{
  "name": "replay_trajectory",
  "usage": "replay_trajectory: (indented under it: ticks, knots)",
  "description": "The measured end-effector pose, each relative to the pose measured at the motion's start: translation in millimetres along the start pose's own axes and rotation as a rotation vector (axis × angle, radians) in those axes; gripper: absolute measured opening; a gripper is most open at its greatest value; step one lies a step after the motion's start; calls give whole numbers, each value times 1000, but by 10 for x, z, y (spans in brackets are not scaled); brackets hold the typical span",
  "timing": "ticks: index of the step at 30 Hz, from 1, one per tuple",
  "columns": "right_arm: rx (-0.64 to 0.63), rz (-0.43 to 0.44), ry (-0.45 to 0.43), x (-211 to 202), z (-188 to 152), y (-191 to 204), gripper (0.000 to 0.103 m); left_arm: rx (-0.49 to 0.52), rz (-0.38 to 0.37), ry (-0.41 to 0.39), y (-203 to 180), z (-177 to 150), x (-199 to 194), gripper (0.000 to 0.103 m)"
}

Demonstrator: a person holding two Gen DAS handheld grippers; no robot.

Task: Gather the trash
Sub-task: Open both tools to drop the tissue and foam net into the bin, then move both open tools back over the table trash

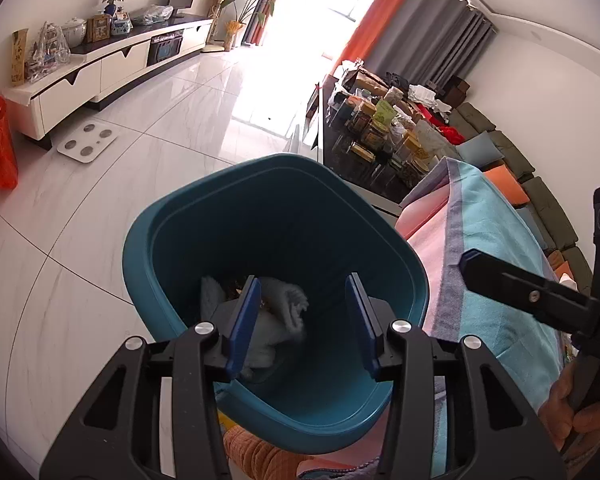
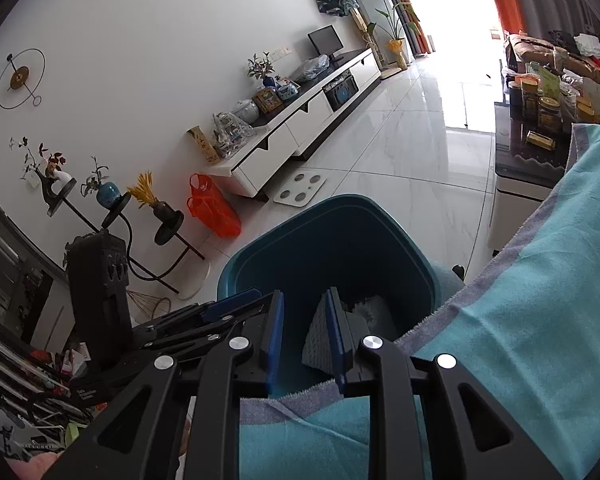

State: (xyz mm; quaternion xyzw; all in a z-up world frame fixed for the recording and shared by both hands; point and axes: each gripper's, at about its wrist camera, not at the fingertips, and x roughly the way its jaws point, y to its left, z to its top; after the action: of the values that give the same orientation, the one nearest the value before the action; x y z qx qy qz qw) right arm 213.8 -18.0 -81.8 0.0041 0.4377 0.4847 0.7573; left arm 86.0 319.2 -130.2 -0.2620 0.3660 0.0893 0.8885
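Left wrist view, left tool (image 1: 304, 316) wide open over teal bin (image 1: 172, 236), right tool (image 2: 304, 332) part-open, both empty, "DA" lettering.

Home living room: long white TV cabinet (image 2: 300, 120) with monitor (image 2: 326, 42) and vases, tiled floor (image 1: 160, 152), sofa (image 1: 540, 192), orange-grey curtains (image 1: 420, 24), cluttered coffee table (image 1: 340, 148).

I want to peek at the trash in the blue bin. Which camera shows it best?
The left wrist view: it looks straight down into the blue bin, showing the crumpled white trash at the bottom. The right wrist view sees only a white sliver behind its finger.
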Motion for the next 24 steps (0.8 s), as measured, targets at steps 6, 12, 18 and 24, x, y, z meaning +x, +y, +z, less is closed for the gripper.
replay_trajectory:
  ticks: [6,12,18,24]
  knots:
    - [-6,7,-50,-230,-54,-1,29,68,-5,-66,-214,-44,-178,51]
    - [-46,-13,-128,-670,-201,66,38,190,-59,-144,-639,-125,-515,57]
    - [-66,-53,-213,-1230,-354,50,43,288,-178,-161,-1117,-282,-719,61]
    - [-62,-138,-295,-1824,-586,-139,45,418,-329,-101,-1788,-599,-710,61]
